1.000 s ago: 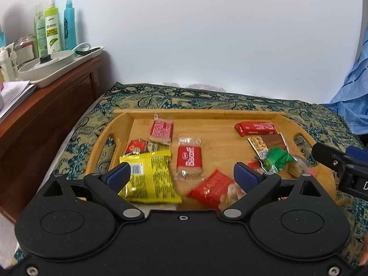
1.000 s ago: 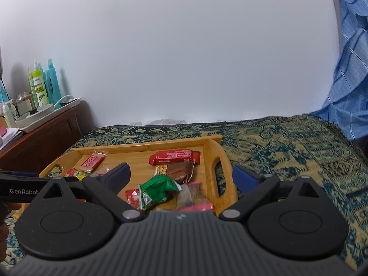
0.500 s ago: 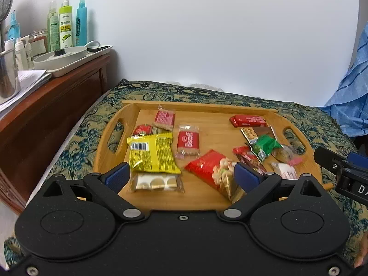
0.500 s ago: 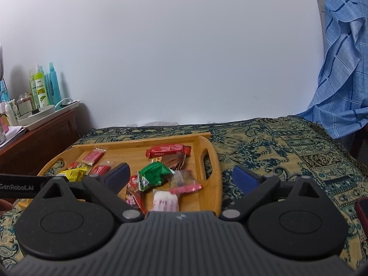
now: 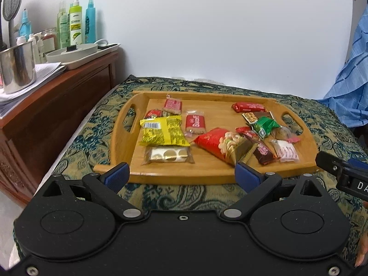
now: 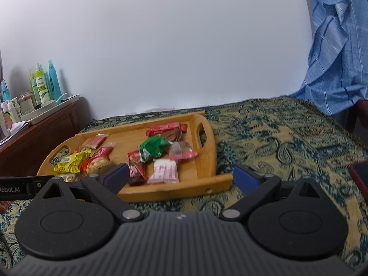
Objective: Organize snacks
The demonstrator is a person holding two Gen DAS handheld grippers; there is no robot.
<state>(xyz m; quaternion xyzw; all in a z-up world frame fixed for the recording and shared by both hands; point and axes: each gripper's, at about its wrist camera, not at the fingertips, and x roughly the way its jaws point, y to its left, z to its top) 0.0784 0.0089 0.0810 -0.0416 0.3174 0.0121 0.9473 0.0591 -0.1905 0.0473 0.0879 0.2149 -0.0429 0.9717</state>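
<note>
A wooden tray [image 5: 214, 173] [image 6: 184, 187] with handle slots lies on a patterned cloth and holds several snacks: a yellow bag [image 5: 162, 132], a red nut bag [image 5: 218, 142], a Biscoff pack [image 5: 195, 123], a clear pack of round biscuits [image 5: 169, 154], a green packet [image 5: 264, 124] [image 6: 151, 148], a red bar [image 5: 249, 107] [image 6: 166, 127] and a pink-white pack [image 5: 285, 150] [image 6: 165, 171]. My left gripper [image 5: 181, 176] is open and empty, just short of the tray's near edge. My right gripper [image 6: 180, 176] is open and empty, near the tray's front right corner.
A dark wooden cabinet [image 5: 53, 99] stands at the left with a steel pot [image 5: 17, 65], papers, a white tray and spray bottles [image 5: 76, 23]. Blue striped fabric [image 6: 338, 46] hangs at the right. A dark red flat object [image 6: 360, 178] lies on the cloth [image 6: 287, 138].
Both grippers have pulled back from the tray toward me. The whole tray now shows in front of the fingers. Both stay open and empty; the snacks have not moved.
</note>
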